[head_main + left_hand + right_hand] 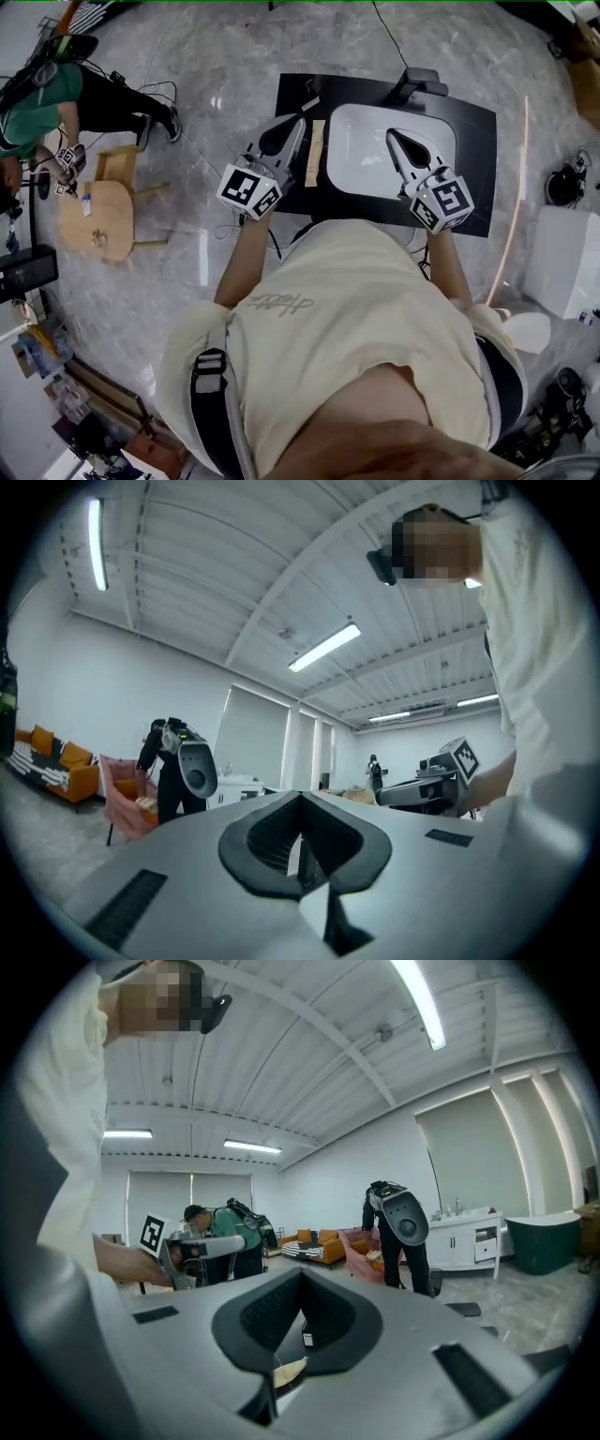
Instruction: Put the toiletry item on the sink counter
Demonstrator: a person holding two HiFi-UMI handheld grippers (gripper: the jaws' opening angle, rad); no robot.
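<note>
Counter (473,122): black slab in front of me, floor on every side of it.
Basin (366,159): white, sunk in the middle of the counter, with the faucet (417,84) at the back edge.
Left claw (301,122): jaws together, nothing between them, over the counter's left part and pointing toward the back edge.
Right claw (393,137): jaws together too and empty, hanging over the basin.
Toiletry item (316,153): slim tan piece lying flat on the counter between the left edge and the basin, just beside my left claw. I cannot tell whether they touch.
Step in hand: the item looks set down already, so I judge this to be the let-go and retreat. Best to lift the left claw straight up before swinging away, so a jaw does not drag the piece.
Room: the strip of counter left of the basin is narrow, and a nudge could send the item over the left edge or into the basin. The front edge, nearest me, is open for backing out.
</note>
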